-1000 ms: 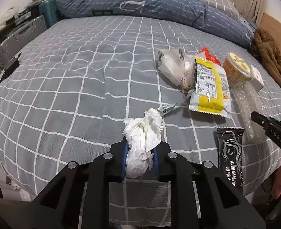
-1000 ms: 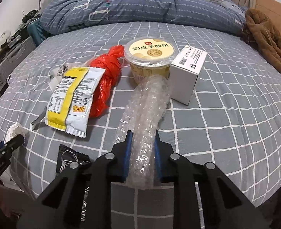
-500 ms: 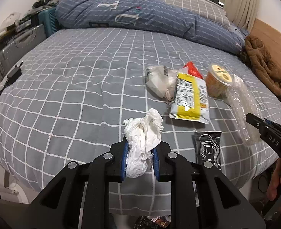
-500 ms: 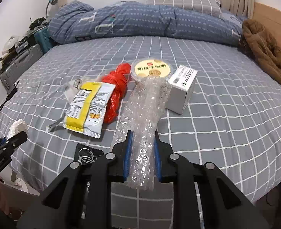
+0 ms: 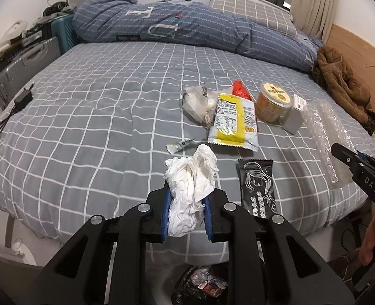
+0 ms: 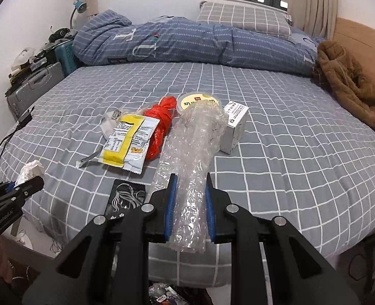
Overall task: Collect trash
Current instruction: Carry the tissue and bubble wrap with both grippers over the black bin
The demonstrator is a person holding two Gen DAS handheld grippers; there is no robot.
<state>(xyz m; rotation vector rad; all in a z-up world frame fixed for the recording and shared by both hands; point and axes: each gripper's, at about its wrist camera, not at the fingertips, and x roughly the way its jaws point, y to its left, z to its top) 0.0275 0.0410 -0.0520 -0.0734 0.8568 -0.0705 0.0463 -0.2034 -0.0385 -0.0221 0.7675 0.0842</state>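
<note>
The left gripper (image 5: 187, 209) pinches a crumpled white tissue (image 5: 191, 178) by its lower half, and the right gripper (image 6: 189, 208) is clamped on a roll of bubble wrap (image 6: 192, 147) near one end, both held off the grey checked bed (image 5: 85, 117) above its near edge. The long free end of the wrap could sag or slide out, since the film is slick and squashy. The tissue could tear loose. Below, what looks like a dark trash bag (image 5: 202, 283) shows only partly, so a release might miss it. The yellow snack packet (image 5: 232, 123), black sachet (image 5: 257, 186), pudding cup (image 5: 272, 101) and white box (image 6: 234, 129) lie on the bed, uncollected.
</note>
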